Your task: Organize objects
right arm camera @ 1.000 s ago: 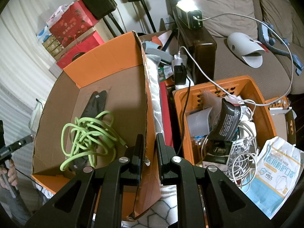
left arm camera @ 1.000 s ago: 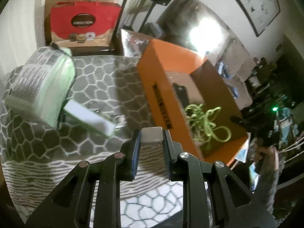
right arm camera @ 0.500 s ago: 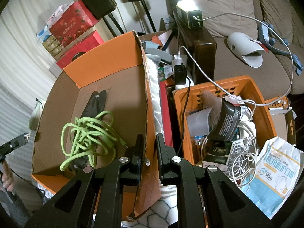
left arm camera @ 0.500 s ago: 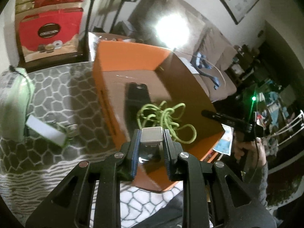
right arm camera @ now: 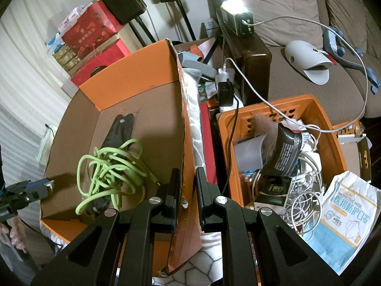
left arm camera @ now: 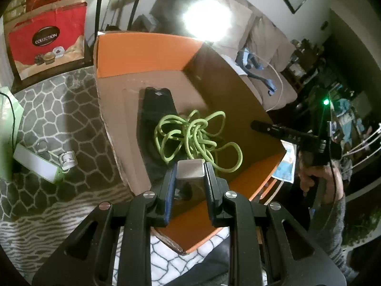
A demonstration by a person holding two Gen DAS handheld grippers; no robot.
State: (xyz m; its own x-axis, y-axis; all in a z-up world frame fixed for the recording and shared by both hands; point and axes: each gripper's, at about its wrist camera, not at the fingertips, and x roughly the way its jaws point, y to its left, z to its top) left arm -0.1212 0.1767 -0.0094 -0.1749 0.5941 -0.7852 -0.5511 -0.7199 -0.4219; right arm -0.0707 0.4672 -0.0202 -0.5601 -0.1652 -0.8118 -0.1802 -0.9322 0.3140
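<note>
Left claw [left arm camera: 190, 175] clamped on small silver block [left arm camera: 190, 169], above orange box [left arm camera: 147, 50] with green cord [left arm camera: 195, 135]. Right claw [right arm camera: 185, 178] pinching box wall.

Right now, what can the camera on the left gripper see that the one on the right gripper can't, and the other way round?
Only the left wrist view shows the small silvery metal block clamped in the left gripper, the grey honeycomb-patterned rug and a white rectangular box on it.

Only the right wrist view shows the orange plastic basket stuffed with white cables, and the blue-and-white mask packet.

Both show the orange cardboard box holding the tangled green cord and a flat black pouch.
</note>
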